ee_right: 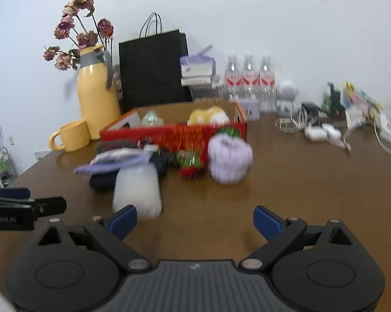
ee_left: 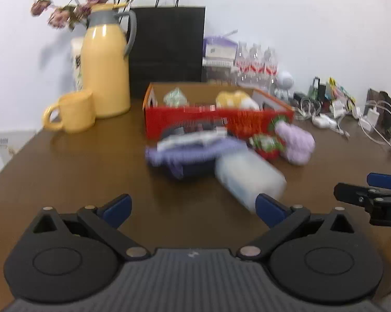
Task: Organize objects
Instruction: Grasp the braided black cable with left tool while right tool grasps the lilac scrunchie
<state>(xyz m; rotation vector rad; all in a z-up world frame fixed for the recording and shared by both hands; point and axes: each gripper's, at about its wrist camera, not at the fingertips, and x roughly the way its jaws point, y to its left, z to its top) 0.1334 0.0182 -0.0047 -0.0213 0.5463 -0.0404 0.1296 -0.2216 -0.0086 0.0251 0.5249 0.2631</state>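
Note:
A red cardboard box [ee_left: 216,122] [ee_right: 174,132] stands mid-table with a yellow plush [ee_left: 234,100] [ee_right: 208,115] and a greenish item [ee_left: 176,96] inside. In front of it lie a white padded roll [ee_left: 247,179] [ee_right: 137,188], a purple cloth on a dark pouch [ee_left: 190,153] [ee_right: 117,163], a red strawberry toy [ee_left: 267,145] [ee_right: 191,163] and a lilac knitted toy [ee_left: 295,140] [ee_right: 229,156]. My left gripper [ee_left: 193,209] is open and empty, just short of the roll. My right gripper [ee_right: 195,219] is open and empty, right of the roll.
A yellow thermos [ee_left: 105,62] with dried flowers and a yellow mug [ee_left: 71,114] stand at the back left. A black paper bag [ee_left: 166,49], water bottles [ee_left: 256,62] and tangled chargers and cables [ee_left: 351,114] line the wall. The brown table [ee_left: 78,171] spreads in front.

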